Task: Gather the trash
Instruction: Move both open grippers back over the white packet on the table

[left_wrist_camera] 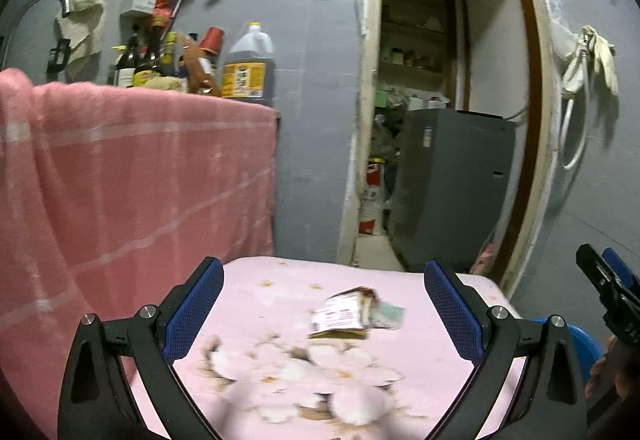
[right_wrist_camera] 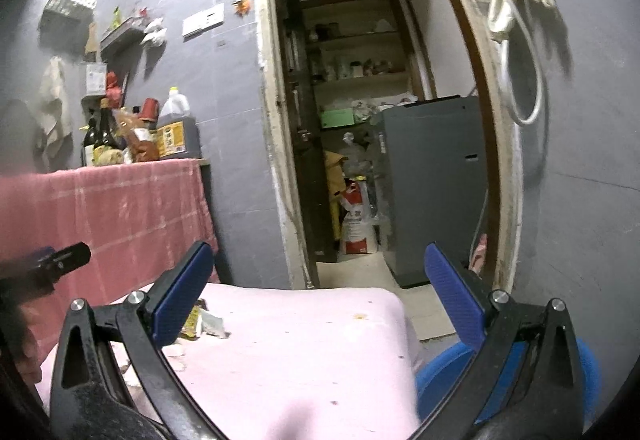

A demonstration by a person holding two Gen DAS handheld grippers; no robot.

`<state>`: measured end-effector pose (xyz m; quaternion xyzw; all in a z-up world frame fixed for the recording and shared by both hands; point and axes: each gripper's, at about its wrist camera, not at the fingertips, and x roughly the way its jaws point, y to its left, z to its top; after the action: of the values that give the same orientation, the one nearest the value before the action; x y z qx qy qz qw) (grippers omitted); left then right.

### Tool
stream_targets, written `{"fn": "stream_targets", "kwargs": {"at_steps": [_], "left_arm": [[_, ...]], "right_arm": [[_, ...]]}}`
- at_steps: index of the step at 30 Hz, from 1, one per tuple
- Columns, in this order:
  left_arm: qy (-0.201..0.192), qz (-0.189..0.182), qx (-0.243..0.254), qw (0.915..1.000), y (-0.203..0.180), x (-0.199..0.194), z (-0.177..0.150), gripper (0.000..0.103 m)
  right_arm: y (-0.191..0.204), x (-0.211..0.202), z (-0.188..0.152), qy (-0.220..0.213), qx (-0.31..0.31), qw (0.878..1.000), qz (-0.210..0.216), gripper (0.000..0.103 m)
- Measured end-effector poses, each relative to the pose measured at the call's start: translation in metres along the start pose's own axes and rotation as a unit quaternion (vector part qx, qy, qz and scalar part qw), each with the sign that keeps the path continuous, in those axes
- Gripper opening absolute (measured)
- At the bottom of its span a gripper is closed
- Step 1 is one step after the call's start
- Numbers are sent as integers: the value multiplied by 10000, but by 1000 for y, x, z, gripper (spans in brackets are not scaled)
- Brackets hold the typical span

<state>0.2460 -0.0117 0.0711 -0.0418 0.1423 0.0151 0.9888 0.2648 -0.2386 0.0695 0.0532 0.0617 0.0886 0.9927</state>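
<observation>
While I look down, the pink cloth (left_wrist_camera: 280, 296) covers the low surface under both grippers. On it lies a flat wrapper (left_wrist_camera: 346, 314), its long side running left to right, blurry, half hidden in my right view. My left gripper (left_wrist_camera: 320, 314) and right gripper (right_wrist_camera: 316, 300) hold their fingers wide, empty.

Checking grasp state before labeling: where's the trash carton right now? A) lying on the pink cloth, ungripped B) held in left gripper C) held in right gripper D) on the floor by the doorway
A: the carton lies on the pink cloth ahead of the left gripper, whose jaws stand wide open and apart from it; the right gripper is open and empty too.
</observation>
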Motion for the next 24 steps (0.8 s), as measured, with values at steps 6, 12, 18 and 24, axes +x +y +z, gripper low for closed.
{"fn": "stream_targets", "kwargs": {"at_steps": [6, 12, 18, 24], "left_arm": [[220, -45, 100, 9997, 24, 7, -8, 98], [700, -166, 119, 9973, 37, 34, -17, 98], [1269, -353, 198, 9911, 40, 67, -24, 98], [1722, -537, 292, 9832, 37, 97, -26, 96]], "right_arm": [[27, 17, -1, 141, -292, 9988, 363, 103], [49, 45, -5, 486, -527, 9942, 797, 103], [54, 91, -17, 1199, -432, 9853, 1141, 102], [53, 139, -32, 2206, -293, 9655, 1351, 83]]}}
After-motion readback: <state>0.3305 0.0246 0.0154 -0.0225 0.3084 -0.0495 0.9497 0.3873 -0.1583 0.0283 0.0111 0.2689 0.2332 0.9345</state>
